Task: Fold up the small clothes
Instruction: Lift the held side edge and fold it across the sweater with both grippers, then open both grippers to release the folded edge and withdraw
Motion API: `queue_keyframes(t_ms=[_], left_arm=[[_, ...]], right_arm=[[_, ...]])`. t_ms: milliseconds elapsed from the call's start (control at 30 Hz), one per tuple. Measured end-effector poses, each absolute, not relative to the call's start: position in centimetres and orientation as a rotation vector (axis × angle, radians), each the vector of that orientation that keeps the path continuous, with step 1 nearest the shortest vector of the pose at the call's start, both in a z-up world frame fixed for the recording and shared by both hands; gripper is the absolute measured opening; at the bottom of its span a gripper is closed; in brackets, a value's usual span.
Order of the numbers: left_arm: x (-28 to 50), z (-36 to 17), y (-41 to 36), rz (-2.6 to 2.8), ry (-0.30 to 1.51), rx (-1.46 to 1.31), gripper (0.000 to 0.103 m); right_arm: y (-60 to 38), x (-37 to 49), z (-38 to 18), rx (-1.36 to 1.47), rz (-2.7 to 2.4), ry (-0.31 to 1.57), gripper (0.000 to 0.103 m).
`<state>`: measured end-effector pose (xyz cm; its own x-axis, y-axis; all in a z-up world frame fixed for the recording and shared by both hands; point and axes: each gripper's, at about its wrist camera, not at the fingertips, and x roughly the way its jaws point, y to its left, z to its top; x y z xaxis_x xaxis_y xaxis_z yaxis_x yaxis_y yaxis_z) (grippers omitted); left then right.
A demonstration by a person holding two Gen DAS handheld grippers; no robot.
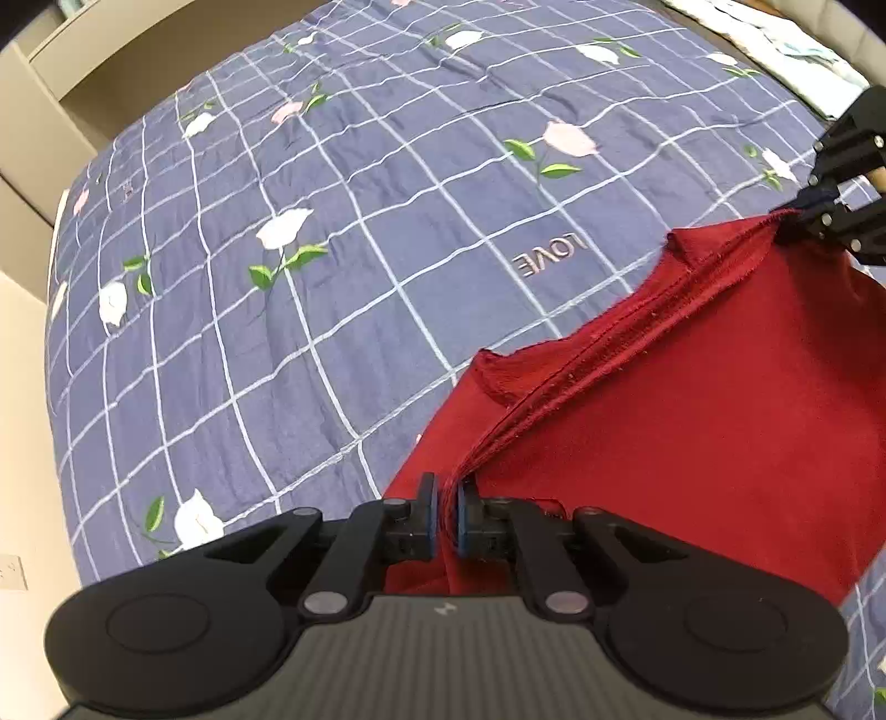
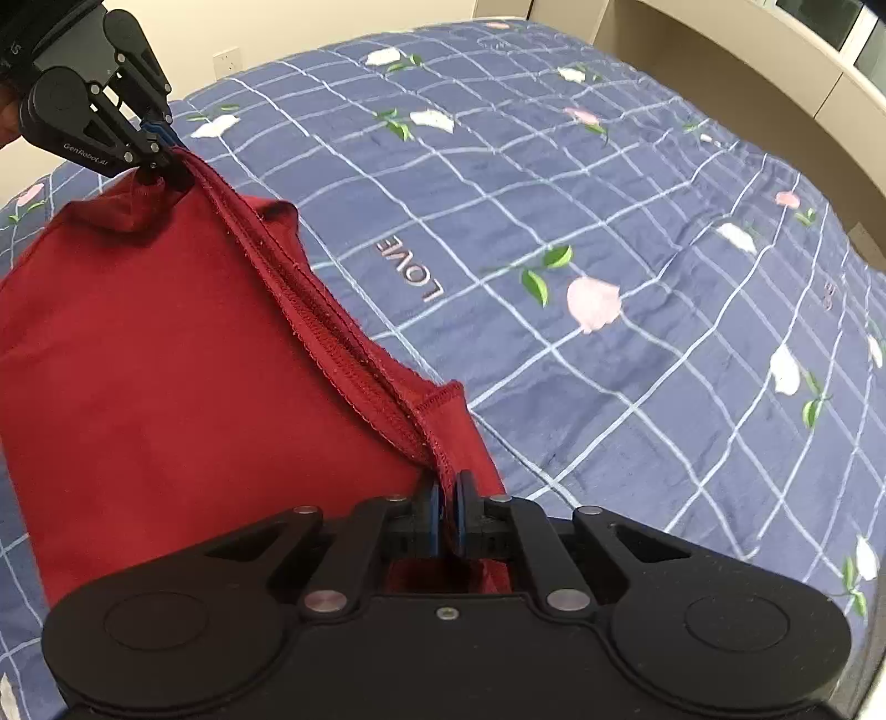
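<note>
Both black two-finger grippers, left (image 1: 447,518) and right (image 2: 447,512), pinch a dark red knit garment's (image 1: 692,421) stitched edge, apparently taut, over a blue checked floral quilt (image 1: 332,232).

Both wrist views look steeply down, sharing the quilt (image 1: 332,249).

Bed cover: a blue quilt (image 1: 343,310) with a white grid, pink and white tulips and the stitched word "LOVE" (image 2: 411,270) is lying flat, filling most of both views.
Walls: cream walls are bordering the bed.
Socket: a white wall outlet (image 2: 227,60) is sitting beyond the bed's far edge.
Furniture: a beige curved shelf (image 2: 736,50) is running along one side.
Window: a window (image 2: 830,22) is showing above that shelf.
Light: even, soft light is falling across the quilt.
</note>
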<state>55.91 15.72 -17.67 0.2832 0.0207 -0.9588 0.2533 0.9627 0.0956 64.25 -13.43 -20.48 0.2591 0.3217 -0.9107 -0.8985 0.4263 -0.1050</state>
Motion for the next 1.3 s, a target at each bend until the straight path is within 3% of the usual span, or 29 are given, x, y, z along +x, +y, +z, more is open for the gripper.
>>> queue_keyframes(t_ms=[67, 167, 267, 333, 533, 700, 800, 1100, 1300], left_arm=[[56.1, -18.1, 16.1, -0.170, 1.273, 0.248, 0.011], [56.2, -18.2, 16.6, -0.195, 1.260, 0.281, 0.026], [56.5, -17.9, 17.1, -0.207, 1.260, 0.312, 0.050], [56.7, -17.6, 17.5, -0.202, 1.249, 0.335, 0.067], [56.3, -16.3, 18.2, -0.177, 1.201, 0.364, 0.091], [56.4, -16.1, 18.4, -0.146, 1.189, 0.356, 0.100], [56.6, -15.8, 18.9, -0.172, 1.190, 0.286, 0.100], [55.7, -14.7, 22.1, -0.195, 1.144, -0.016, 0.101], [55.7, -14.4, 23.7, -0.176, 1.133, -0.113, 0.102]], right_arm=[[-13.4, 64.5, -21.0, -0.726, 0.944, 0.970, 0.005], [-13.7, 64.9, -21.6, -0.720, 0.951, 0.979, 0.007], [-13.9, 65.5, -21.8, -0.707, 0.944, 0.984, 0.015], [-14.1, 65.8, -21.8, -0.693, 0.934, 0.984, 0.023], [-15.0, 66.2, -21.4, -0.662, 0.861, 0.940, 0.057], [-15.5, 66.3, -21.2, -0.628, 0.828, 0.930, 0.060], [-15.8, 66.7, -21.8, -0.578, 0.809, 0.965, 0.061], [-17.8, 68.5, -23.6, -0.365, 0.729, 1.072, 0.078], [-17.8, 68.7, -24.0, -0.326, 0.705, 1.094, 0.078]])
